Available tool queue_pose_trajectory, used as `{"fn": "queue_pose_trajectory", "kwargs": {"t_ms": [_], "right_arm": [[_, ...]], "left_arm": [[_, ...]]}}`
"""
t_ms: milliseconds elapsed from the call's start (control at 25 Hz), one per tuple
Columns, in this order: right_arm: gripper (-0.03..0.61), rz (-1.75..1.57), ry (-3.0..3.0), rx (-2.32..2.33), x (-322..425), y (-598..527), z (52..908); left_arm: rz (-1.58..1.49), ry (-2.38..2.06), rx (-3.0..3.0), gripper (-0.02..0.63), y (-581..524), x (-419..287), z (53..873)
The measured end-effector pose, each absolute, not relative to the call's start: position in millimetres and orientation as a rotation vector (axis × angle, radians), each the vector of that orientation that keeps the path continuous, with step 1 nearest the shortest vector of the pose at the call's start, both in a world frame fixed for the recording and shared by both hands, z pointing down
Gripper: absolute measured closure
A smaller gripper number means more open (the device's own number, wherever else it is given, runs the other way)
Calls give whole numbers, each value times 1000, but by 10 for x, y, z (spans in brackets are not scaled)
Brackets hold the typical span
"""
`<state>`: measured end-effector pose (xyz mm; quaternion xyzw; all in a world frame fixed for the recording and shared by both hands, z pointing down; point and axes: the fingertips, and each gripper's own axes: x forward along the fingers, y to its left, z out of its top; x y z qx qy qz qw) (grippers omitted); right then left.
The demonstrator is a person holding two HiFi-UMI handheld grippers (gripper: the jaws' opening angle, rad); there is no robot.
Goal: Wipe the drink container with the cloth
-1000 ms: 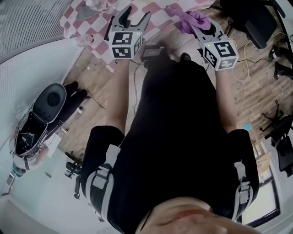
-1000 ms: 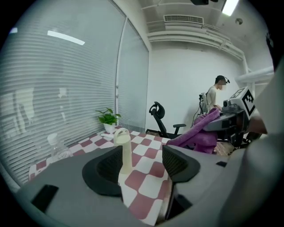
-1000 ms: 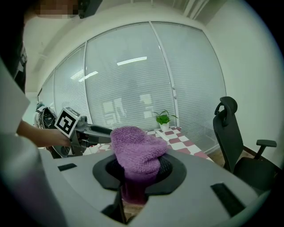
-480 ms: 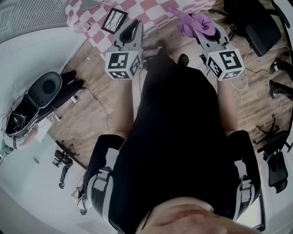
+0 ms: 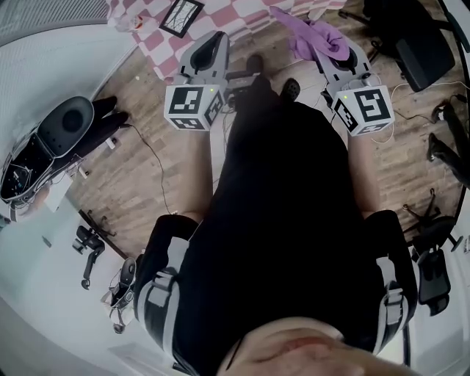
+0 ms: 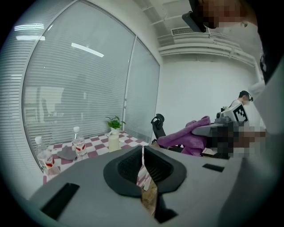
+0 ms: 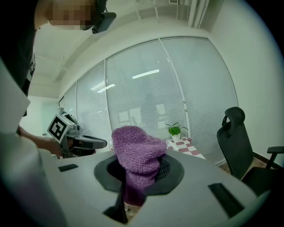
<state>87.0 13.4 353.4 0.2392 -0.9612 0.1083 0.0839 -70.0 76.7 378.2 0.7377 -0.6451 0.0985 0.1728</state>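
Cloth (image 7: 135,146) clamped in my right gripper (image 5: 332,53), left gripper (image 6: 143,150) empty, both just closed; bottles (image 6: 79,142) on checkered table (image 6: 95,146) well off left.

The head view's top edge cuts off the checkered table (image 5: 242,11) at twelve o'clock. At one o'clock the purple cloth (image 5: 316,37) covers the tips of the right gripper (image 5: 336,57). In the right gripper view the same cloth drapes over the jaws and hides their pads, and the black chair (image 7: 237,142) runs out of the picture at four o'clock. In the left gripper view, at eight o'clock, the labels on the two bottles (image 6: 79,142) are too small to read. What the grey thing (image 6: 66,153) between them is cannot be told.
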Motion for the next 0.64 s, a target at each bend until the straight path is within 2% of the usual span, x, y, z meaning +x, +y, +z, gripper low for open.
{"fn": "queue_pose_trajectory", "kwargs": {"t_ms": [400,640], "right_arm": [[499,328,-2853,690,1027,134,3596],[499,317,-2832,682,778,56,3658]], "left_arm": [[288,-1824,2091,571,760,-518,3794],[288,-1811,2073,571,694,-782,3902]]}}
